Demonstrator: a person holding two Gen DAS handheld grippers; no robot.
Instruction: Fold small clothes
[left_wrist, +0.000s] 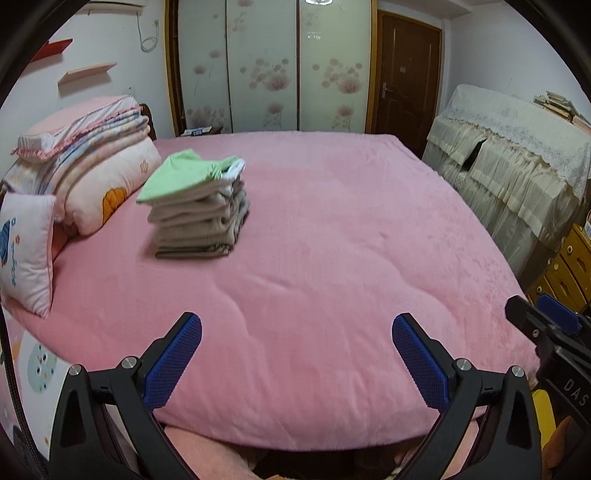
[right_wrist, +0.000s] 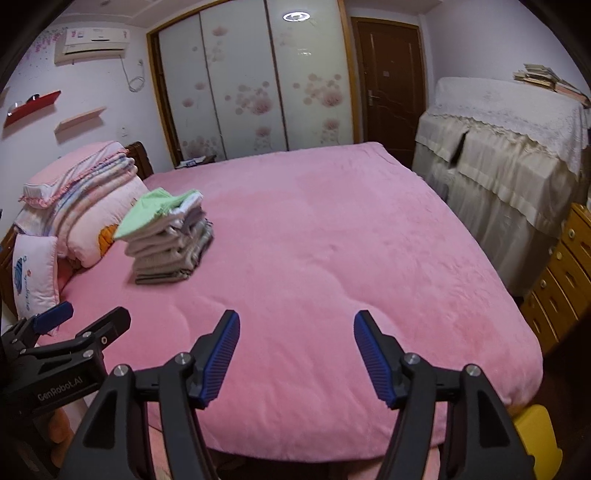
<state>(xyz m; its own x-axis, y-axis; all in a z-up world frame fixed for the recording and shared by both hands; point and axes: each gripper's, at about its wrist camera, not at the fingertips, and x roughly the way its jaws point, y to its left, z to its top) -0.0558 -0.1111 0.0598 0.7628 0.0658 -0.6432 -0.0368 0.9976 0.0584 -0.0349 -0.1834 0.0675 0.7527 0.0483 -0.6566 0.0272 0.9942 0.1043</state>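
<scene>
Both tongs stand with their jaws spread and nothing between them. The left gripper (left_wrist: 297, 354) fills the bottom of its own view, its blue pads (left_wrist: 173, 363) wide apart over bare bedspread; the right gripper (right_wrist: 295, 356) does the same at the bottom of its view, set a little narrower. Each shows at the edge of the other's picture, so they hang side by side at the near end of the bed, angled down toward it. To my eye that looks like hands that are empty and ready for another garment, though no loose garment shows in either view.

The folded clothes (left_wrist: 197, 206) sit as one neat stack in the left-centre of the frame, well apart from both tongs: beige and grey pieces underneath, a green one (right_wrist: 147, 214) on top, its edge overhanging slightly. I'd guess the stack is kept off to that side so the middle of the pink bedspread (left_wrist: 332, 240) stays free as a folding surface.

Just beside the stack, further left, lie a bundle of folded quilts (left_wrist: 92, 166) and a small pillow (left_wrist: 26, 251) at the head of the bed. Behind, across the upper frame, are the flowered wardrobe doors (right_wrist: 251, 85), a brown door (right_wrist: 391, 81) and, at right, a cloth-draped piece of furniture (left_wrist: 517, 147).
</scene>
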